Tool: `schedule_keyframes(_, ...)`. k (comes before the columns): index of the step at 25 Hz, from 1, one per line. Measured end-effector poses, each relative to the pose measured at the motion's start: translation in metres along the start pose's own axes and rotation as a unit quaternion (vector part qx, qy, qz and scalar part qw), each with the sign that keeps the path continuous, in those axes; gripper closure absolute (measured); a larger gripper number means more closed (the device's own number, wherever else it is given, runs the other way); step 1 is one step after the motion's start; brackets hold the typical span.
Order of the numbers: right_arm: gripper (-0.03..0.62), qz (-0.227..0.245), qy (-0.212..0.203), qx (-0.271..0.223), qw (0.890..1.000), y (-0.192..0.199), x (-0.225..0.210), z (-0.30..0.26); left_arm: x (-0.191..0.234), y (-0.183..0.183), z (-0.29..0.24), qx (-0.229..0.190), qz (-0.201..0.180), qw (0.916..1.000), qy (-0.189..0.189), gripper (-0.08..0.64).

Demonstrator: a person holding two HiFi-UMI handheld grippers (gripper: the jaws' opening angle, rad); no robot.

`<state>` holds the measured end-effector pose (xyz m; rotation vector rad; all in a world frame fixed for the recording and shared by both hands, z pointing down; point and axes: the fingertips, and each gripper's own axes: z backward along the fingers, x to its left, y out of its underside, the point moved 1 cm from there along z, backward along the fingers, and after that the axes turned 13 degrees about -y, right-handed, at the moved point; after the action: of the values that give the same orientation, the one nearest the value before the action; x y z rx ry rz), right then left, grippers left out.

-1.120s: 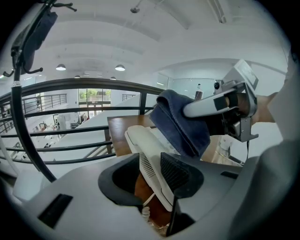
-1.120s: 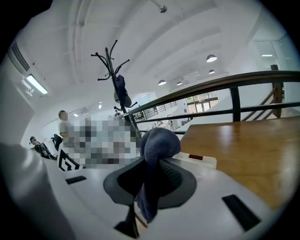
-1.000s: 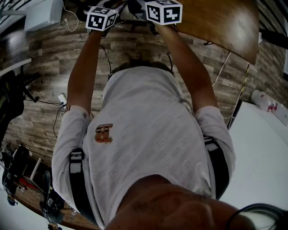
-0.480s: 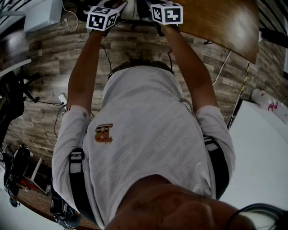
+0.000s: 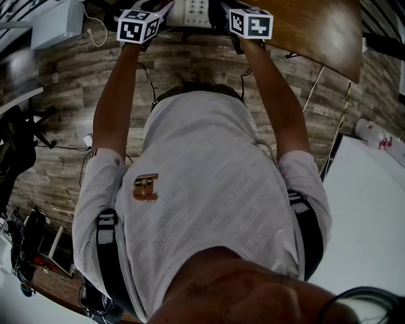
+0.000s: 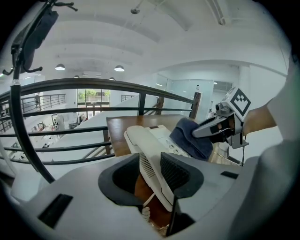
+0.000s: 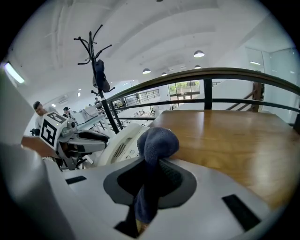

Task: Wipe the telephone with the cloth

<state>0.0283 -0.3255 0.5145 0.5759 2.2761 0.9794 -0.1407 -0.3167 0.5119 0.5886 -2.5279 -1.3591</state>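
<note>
The white telephone (image 6: 151,146) lies at the near edge of the wooden table (image 7: 229,136). My left gripper (image 6: 152,174) is shut on its near left side, over the handset end. My right gripper (image 7: 150,180) is shut on the dark blue cloth (image 7: 156,146), whose bunched end rests against the telephone (image 7: 123,140). From the left gripper view the cloth (image 6: 191,138) sits on the phone's right side by the keys. In the head view the telephone (image 5: 190,11) shows at the top edge between the left gripper (image 5: 140,25) and the right gripper (image 5: 250,23); the jaws are hidden there.
A dark metal railing (image 6: 84,86) runs behind the table, with a coat stand (image 7: 98,70) beyond it. Wood-plank floor (image 5: 57,158) lies below. A white table (image 5: 373,221) stands at the right, and cables (image 5: 149,82) trail near the person's feet.
The right gripper has shifted to the right with the cloth, uncovering the phone's keypad in the head view. The left gripper has edged slightly left and stays clamped on the phone.
</note>
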Motion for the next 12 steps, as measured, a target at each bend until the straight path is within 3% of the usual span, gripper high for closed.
schedule_keyframes(6, 0.520, 0.009, -0.054, -0.024, 0.998, -0.005, 0.046, 0.001, -0.004, 0.001, -0.004, -0.002, 0.001, 1.0000, 0.002, 0.417)
schedule_keyframes(12, 0.520, -0.017, -0.122, -0.030, 0.992, -0.003, 0.107, -0.016, -0.002, 0.001, -0.001, -0.003, 0.003, 1.0000, 0.003, 0.417)
